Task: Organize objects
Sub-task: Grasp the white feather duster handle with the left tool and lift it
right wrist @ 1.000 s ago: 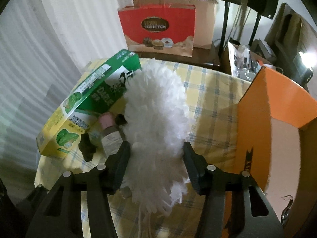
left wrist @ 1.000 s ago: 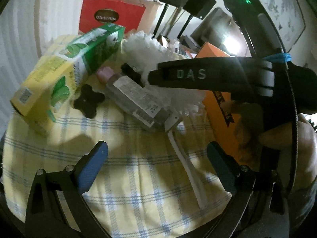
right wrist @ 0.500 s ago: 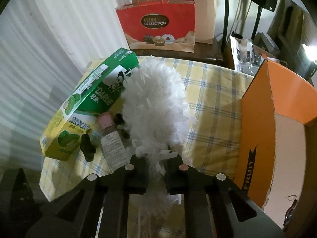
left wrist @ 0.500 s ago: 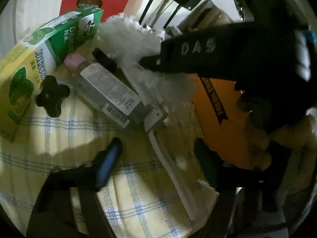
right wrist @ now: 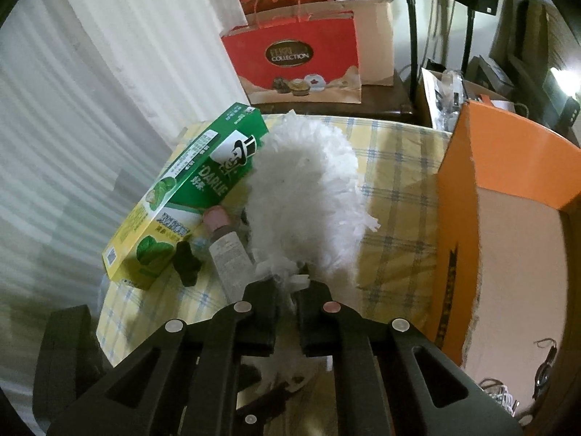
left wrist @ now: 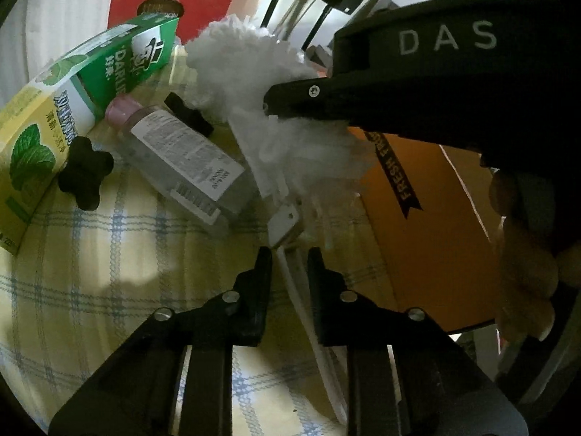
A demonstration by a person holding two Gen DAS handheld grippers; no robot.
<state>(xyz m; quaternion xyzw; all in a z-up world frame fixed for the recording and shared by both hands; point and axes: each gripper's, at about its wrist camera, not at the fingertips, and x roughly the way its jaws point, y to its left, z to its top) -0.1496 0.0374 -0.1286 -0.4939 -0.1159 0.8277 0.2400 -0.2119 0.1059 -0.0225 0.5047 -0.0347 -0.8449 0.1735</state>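
A white fluffy duster [right wrist: 305, 189] lies on the yellow checked cloth [left wrist: 109, 261], its thin white handle [left wrist: 294, 283] running toward me. My right gripper [right wrist: 290, 287] is shut on the duster's fibres at the base of the head; in the left wrist view its black finger [left wrist: 326, 98] bites into the fluff. My left gripper [left wrist: 290, 272] is closing around the handle. The handle sits between the jaws, and a slim gap shows on the left side. A green and yellow toothpaste box [left wrist: 72, 109], a clear bottle with a pink cap [left wrist: 178, 160] and a black knob [left wrist: 85, 172] lie to the left.
An open orange cardboard box [right wrist: 490, 167] stands at the cloth's right edge, close to the duster. A person's hand [left wrist: 523, 261] holds the right gripper. Behind the table stand a red gift bag [right wrist: 294, 58] and dark stands. A white curtain [right wrist: 90, 109] hangs on the left.
Both grippers went from wide open to nearly closed: the right clamped onto the duster's base, the left moved forward and down and drew its jaws in around the handle.
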